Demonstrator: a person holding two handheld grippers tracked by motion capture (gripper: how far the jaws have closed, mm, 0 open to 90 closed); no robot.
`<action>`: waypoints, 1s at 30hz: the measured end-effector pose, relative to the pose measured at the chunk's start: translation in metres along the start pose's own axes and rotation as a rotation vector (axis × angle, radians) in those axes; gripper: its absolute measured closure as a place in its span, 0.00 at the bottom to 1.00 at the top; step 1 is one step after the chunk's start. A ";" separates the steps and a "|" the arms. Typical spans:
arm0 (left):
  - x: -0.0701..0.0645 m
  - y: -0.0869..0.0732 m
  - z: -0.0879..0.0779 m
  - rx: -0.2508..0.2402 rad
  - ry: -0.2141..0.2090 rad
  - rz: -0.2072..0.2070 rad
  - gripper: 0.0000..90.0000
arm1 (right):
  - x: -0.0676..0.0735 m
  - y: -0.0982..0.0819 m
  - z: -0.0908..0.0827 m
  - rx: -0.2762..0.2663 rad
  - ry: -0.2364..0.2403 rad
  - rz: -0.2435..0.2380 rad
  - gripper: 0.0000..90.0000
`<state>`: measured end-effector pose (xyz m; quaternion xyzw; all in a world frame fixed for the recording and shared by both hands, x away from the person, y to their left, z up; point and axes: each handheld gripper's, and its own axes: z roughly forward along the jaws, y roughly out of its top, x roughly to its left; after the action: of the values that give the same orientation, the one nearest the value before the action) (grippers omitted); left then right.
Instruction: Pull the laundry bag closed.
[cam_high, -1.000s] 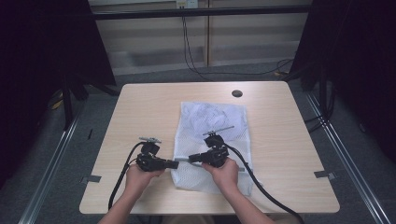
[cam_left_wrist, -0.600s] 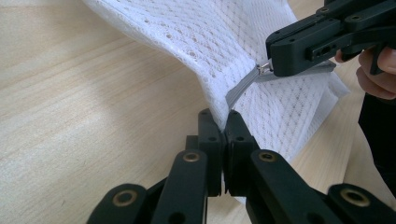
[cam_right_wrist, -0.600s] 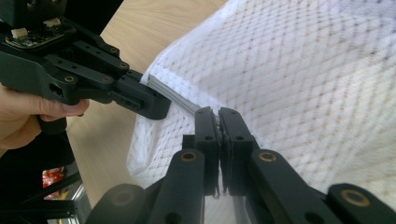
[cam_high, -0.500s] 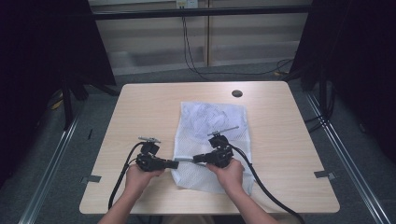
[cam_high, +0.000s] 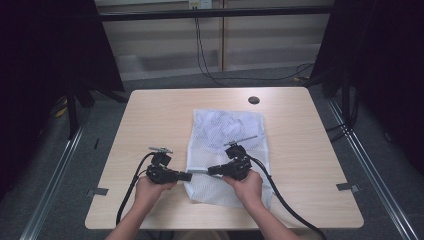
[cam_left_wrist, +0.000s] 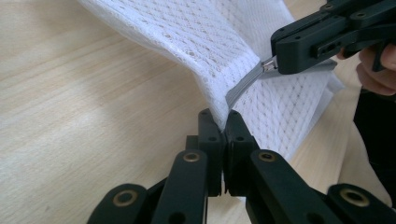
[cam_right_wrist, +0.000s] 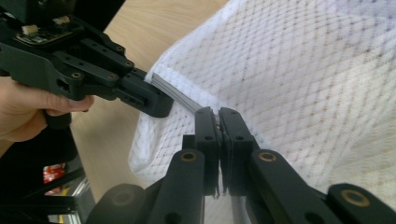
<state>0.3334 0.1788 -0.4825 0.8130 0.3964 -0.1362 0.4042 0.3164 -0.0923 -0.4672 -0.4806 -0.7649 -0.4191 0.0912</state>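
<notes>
A white mesh bag (cam_high: 227, 127) lies flat on the wooden table (cam_high: 150, 115). My left gripper (cam_high: 187, 176) is shut on the bag's left edge, at the end of its grey zipper (cam_left_wrist: 243, 86), and the fabric (cam_left_wrist: 210, 37) is pinched between its jaws (cam_left_wrist: 223, 119). My right gripper (cam_high: 211, 170) faces it from the right and is shut on the zipper pull (cam_right_wrist: 218, 114). A short grey length of zipper (cam_right_wrist: 180, 95) stretches between the two gripper tips. The left gripper (cam_right_wrist: 159, 105) shows in the right gripper view, and the right gripper (cam_left_wrist: 280, 63) in the left gripper view.
A round black grommet (cam_high: 254, 100) sits near the table's far edge. Cables trail from both grippers over the near edge. Dark curtains stand on both sides, and metal rails (cam_high: 370, 165) run along the floor.
My right gripper has shifted slightly to the right, away from the left one, and a short stretch of grey zipper now shows between them. The left hand has stayed put.
</notes>
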 end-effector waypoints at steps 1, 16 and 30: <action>0.000 0.000 0.000 0.000 0.000 0.000 0.98 | 0.000 0.000 0.000 0.000 0.000 0.000 0.97; 0.002 0.000 -0.002 -0.013 -0.015 -0.008 0.98 | -0.009 -0.004 -0.010 -0.009 0.000 0.010 0.97; 0.001 -0.001 0.000 -0.014 -0.030 -0.013 0.98 | -0.013 -0.005 -0.014 -0.007 0.022 0.019 0.97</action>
<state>0.3336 0.1800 -0.4833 0.8053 0.3965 -0.1484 0.4151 0.3149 -0.1117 -0.4682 -0.4838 -0.7577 -0.4260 0.1018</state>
